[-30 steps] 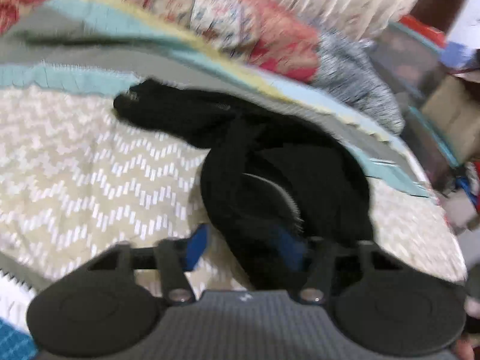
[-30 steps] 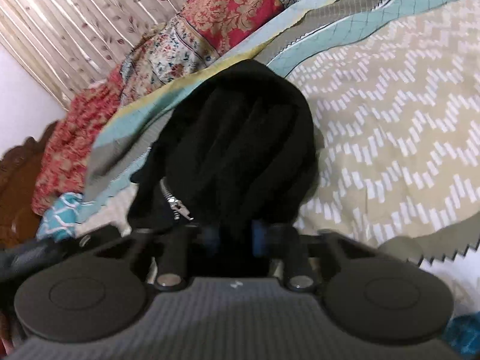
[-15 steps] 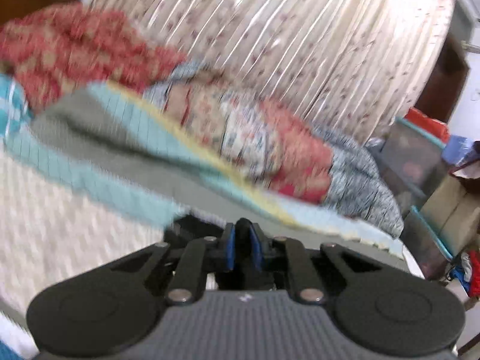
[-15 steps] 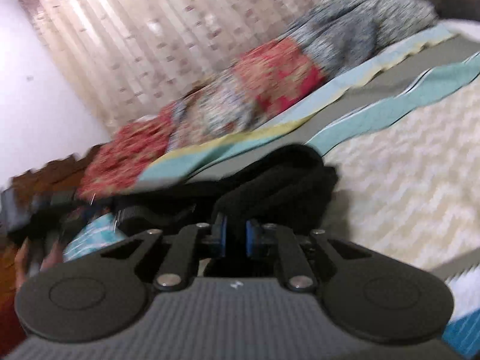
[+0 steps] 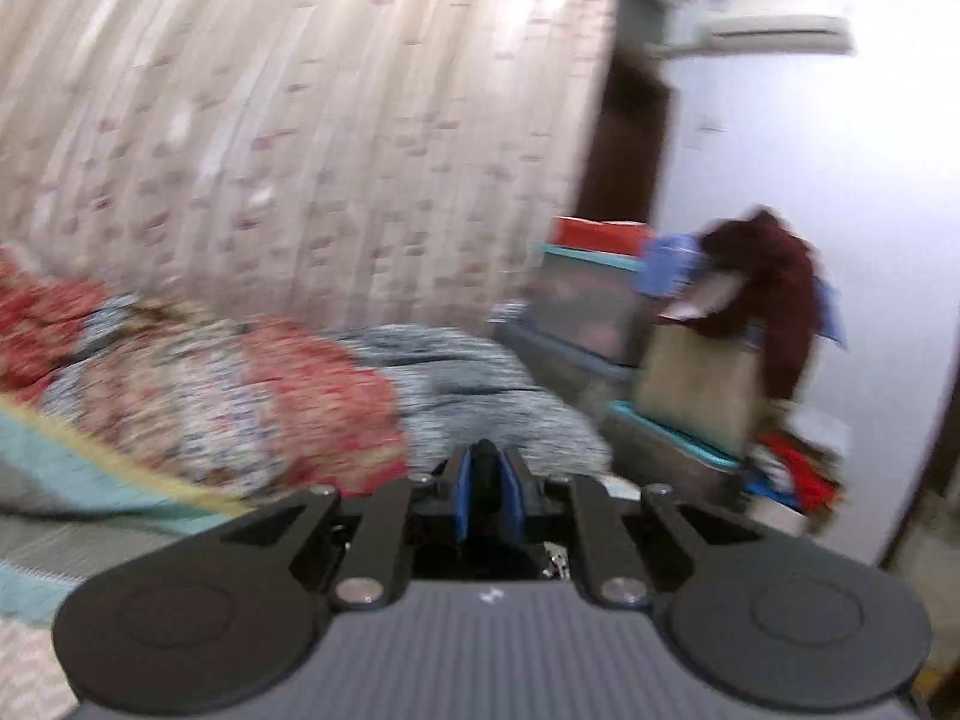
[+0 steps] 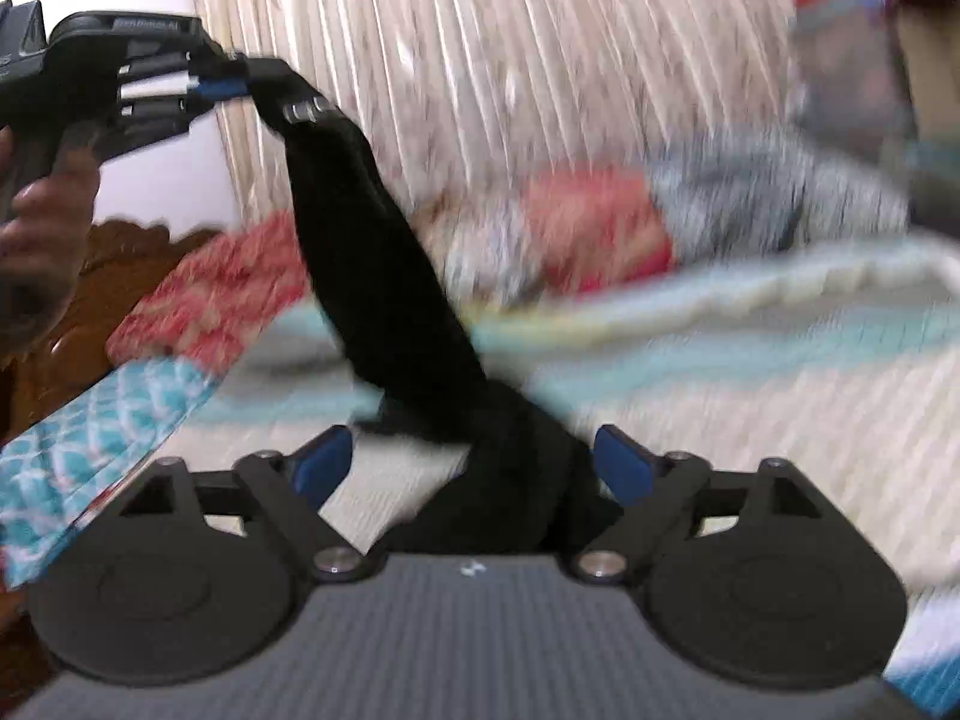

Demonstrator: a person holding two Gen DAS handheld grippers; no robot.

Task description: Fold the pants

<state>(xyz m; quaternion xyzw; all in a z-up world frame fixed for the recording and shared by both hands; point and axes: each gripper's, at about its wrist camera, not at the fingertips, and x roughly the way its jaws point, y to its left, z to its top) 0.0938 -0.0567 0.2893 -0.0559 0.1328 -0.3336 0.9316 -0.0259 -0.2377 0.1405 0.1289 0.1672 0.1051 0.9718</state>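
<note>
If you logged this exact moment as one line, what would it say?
left gripper: shut on black pants, raised | right gripper: open, pants between fingers | pants hang down to bedspread

A bed (image 6: 750, 420) with a beige chevron-patterned cover bordered in teal carries red floral and grey patterned bedding (image 5: 336, 396) along its far edge, possibly pillows; blur obscures detail.

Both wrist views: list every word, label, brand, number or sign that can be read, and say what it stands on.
No text reads with certainty.
Raised lettering on the top of the black left gripper holding the black pants: too blurred to read.
Small white logo mark on the grey ribbed body of the left gripper: a symbol, no letters.
The same white mark on the right gripper: a symbol, no letters.
White air conditioner on the wall: no legible label.
</note>
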